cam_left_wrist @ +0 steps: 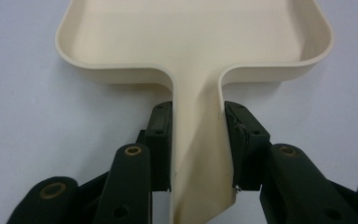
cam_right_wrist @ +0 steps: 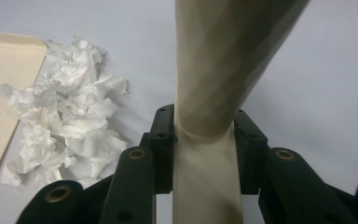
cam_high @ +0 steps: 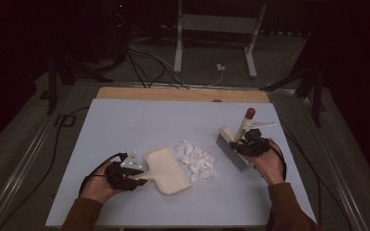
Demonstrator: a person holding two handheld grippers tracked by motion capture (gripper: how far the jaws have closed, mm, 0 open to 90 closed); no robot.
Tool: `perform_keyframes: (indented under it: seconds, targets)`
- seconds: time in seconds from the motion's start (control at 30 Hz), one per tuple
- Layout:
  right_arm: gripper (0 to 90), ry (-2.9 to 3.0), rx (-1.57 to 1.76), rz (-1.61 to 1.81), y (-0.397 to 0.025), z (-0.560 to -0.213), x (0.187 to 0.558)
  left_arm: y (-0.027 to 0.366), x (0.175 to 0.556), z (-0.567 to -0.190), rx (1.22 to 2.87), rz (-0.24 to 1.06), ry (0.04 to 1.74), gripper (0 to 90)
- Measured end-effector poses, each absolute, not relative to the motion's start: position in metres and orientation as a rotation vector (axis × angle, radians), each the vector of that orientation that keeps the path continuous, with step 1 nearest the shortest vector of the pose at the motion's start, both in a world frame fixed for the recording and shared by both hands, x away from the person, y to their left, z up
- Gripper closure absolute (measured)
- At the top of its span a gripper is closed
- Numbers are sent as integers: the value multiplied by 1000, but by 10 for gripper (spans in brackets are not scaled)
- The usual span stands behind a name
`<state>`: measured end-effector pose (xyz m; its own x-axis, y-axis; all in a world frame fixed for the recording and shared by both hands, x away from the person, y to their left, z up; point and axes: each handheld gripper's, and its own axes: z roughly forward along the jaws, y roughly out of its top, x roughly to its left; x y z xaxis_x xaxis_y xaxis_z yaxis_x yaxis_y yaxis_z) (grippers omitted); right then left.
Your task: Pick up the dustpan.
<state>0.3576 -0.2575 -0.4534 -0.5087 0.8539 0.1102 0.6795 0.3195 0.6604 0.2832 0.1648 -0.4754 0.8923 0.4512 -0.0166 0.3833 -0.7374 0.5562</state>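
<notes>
A cream dustpan (cam_high: 166, 169) lies flat on the pale table, its mouth facing the paper pile. My left gripper (cam_high: 136, 175) is shut on the dustpan's handle (cam_left_wrist: 198, 154), with the black jaws pressed to both sides of it. A heap of crumpled white paper scraps (cam_high: 196, 159) sits just right of the pan; in the right gripper view the paper scraps (cam_right_wrist: 70, 126) lie to the left beside the pan's edge (cam_right_wrist: 2, 102). A cream brush (cam_high: 233, 147) with a red-tipped handle stands bristles-down right of the pile. My right gripper (cam_high: 245, 140) is shut on the brush handle (cam_right_wrist: 207, 149).
The pale grey table (cam_high: 139, 125) has bare surface across its far and left parts. A wooden strip (cam_high: 183, 94) runs along the far edge. Beyond it, cables (cam_high: 144, 57) and a white stand (cam_high: 214, 38) sit on the dark floor.
</notes>
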Motion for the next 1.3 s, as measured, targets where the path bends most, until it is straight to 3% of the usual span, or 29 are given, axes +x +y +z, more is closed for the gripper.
perform_keyframes:
  seconds: [0.73,1.3]
  targets:
    - [664,2309,1260,875,-223,-446,354,151,292,-477,2514,151,598,661]
    - [665,2468,907,845,-146,-421,376,146,296,-478,2525,138,591,661]
